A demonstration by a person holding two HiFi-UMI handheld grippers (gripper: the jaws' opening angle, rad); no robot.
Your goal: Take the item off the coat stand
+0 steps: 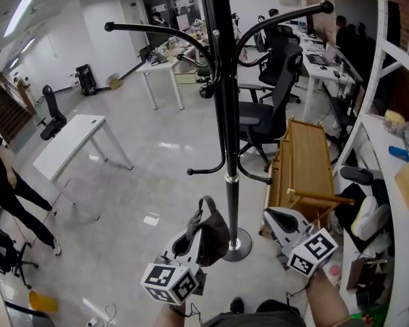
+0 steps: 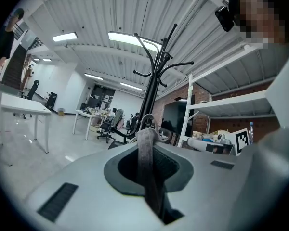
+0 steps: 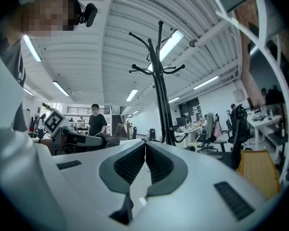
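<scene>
Left tool [image 2: 147, 134] is clamped on the floppy dark grey fabric item [image 1: 217, 234], already off the tall black metal coat stand [image 1: 225, 114] and hanging low beside it. Right tool [image 1: 271, 215] is closed, empty. Next up, probably: carry it clear.

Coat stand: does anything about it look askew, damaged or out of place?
Nothing stands out. The coat stand stands upright with bare hooks; the grey item hangs from the left hand-held gripper.
</scene>
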